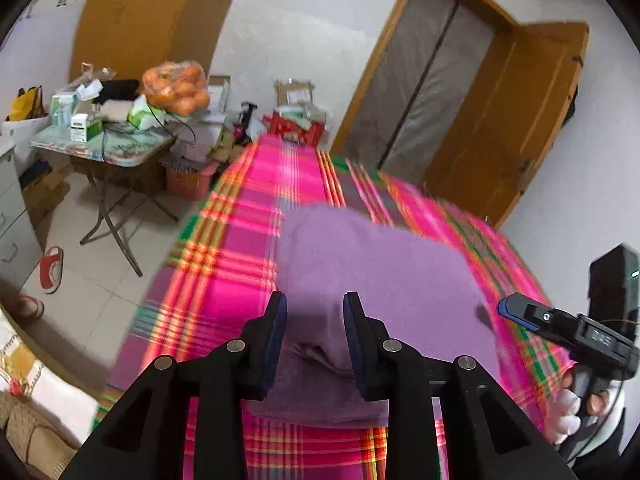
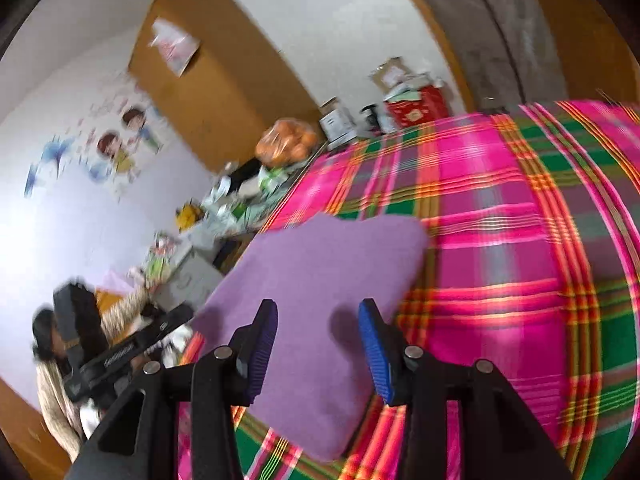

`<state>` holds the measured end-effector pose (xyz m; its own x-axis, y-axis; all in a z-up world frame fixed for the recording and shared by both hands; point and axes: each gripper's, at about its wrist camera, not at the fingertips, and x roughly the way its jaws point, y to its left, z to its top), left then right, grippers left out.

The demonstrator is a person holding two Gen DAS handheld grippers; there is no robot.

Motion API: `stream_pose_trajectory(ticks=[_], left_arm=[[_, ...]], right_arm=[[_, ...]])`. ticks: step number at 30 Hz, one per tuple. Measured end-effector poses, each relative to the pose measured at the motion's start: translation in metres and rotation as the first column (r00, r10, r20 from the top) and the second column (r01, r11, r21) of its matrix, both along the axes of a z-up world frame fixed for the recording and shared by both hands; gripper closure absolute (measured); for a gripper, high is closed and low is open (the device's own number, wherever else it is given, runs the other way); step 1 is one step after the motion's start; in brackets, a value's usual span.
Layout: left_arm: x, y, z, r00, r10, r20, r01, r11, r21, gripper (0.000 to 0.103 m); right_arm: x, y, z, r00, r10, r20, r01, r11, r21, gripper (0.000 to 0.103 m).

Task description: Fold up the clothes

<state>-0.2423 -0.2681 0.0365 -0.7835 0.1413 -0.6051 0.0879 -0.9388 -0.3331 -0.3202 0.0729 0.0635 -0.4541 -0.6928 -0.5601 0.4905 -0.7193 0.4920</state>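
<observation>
Both claws agape over purple cloth [image 1: 372,276]

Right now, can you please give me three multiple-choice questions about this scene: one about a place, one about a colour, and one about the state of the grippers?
1. Where does the garment lie?
A. on the plaid bedcover
B. on the folding table
C. on the floor

2. What colour is the garment?
A. green
B. purple
C. white

3. How are the left gripper and the right gripper?
A. both shut on the garment
B. only the left is open
C. both open

Answers:
1 A: the plaid cover shows all around the garment.
2 B: it is plain purple in both views.
3 C: each pair of fingers stands apart, with garment showing between them.
</observation>
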Motion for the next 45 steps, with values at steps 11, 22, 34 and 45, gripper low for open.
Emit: stream_pose_trajectory(ticks=[11,22,34,45], left_arm=[[-0.001,-0.004,-0.016,0.999,0.031,0.026,-0.032,0.999,0.019,0.071],[0.007,-0.01,-0.007,0.997,0.06,-0.039,-0.06,0.998,0.01,0.071],[0.02,-0.005,-0.001,0.993,0.067,-0.102,-0.065,0.998,0.023,0.071],[0.017,0.002,-0.002,0.995,0.03,-0.097,-0.028,0.999,0.02,0.071]], right_arm=[[-0.02,-0.003,0.0,0.997,-0.072,-0.019,0.073,0.993,0.087,0.064],[-0.06,-0.033,-0.014,0.993,-0.12,-0.006,0.119,0.971,0.208,0.062],[0.024,-0.018,-0.009,1.0,-0.01,-0.004,0.01,0.998,0.062,0.062],[0.024,-0.014,-0.016,1.0,0.0,0.001,-0.001,1.0,0.023,0.062]])
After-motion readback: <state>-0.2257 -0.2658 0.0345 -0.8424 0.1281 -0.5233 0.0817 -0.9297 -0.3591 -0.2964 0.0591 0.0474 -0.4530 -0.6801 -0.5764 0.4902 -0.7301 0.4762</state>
